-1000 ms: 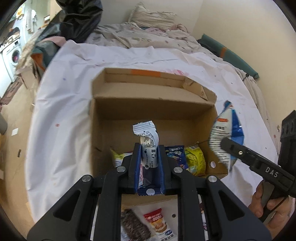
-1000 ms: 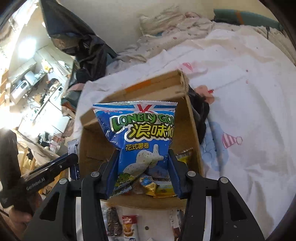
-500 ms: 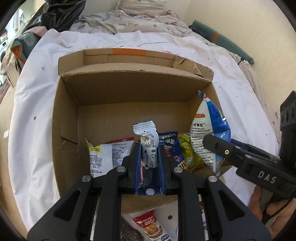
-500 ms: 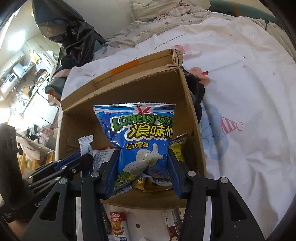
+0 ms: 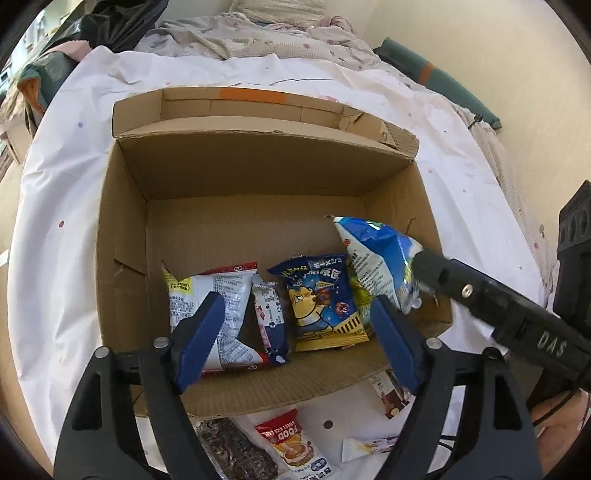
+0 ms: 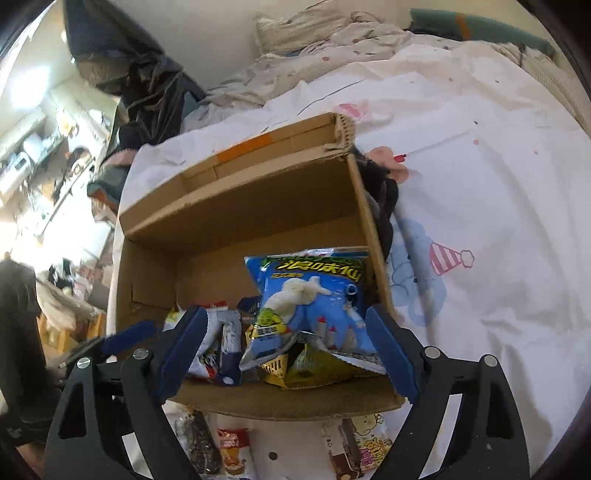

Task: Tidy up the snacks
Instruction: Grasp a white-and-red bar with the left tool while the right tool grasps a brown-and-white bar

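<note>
The cardboard box lies on the white sheet, top open, with several snack packets on its floor. My left gripper hangs over the box's near edge, jaws opening and pressing on nothing. The small white-and-blue packet lies loose below it, between a white-and-red packet and a dark blue cartoon packet. My right gripper is also opening. The blue chip bag sits free between its jaws, leaning in the box's right corner on yellow packets. A finger of the right gripper shows beside that bag.
More snacks lie on the sheet in front of the box: a dark bar, a red FOOD packet and a brown packet. A dark garment lies against the box's right wall. Rumpled bedding sits beyond the box.
Both grippers have opened wide. The small packet dropped from my left jaws onto the box floor. The blue chip bag slid out of my right jaws into the box's right corner.
</note>
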Demonstrator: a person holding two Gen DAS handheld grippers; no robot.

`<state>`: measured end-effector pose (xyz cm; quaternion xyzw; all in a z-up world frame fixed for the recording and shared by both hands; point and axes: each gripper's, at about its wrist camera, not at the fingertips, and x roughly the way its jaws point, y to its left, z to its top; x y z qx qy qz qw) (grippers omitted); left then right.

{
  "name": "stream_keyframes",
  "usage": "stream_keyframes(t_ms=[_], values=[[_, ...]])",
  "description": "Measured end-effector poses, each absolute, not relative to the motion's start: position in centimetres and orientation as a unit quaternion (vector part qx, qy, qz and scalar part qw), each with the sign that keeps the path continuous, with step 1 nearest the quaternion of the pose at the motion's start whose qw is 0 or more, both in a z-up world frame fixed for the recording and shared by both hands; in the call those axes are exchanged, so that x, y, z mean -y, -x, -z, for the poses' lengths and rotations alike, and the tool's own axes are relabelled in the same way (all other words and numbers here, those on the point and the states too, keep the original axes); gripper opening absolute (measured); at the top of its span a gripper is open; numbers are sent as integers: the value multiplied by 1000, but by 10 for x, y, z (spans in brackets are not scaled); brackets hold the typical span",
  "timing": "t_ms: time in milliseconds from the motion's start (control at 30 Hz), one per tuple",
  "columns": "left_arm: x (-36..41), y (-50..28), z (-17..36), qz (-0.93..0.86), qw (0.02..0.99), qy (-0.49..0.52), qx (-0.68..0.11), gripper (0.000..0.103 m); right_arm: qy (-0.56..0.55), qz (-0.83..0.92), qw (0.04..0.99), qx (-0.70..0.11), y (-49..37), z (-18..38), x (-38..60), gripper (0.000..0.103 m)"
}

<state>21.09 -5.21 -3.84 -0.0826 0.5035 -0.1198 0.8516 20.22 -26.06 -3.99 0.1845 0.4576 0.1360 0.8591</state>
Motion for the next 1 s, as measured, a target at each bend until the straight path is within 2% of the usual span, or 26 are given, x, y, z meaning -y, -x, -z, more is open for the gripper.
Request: stream_keyframes(t_ms=[400, 1000], values=[[31, -215, 35, 90, 853, 125, -498, 79, -247, -110, 859, -435, -208, 33, 290, 90], [-6, -175, 8, 40, 876, 107, -469, 79, -302, -126, 831, -450, -176, 30, 310, 90]])
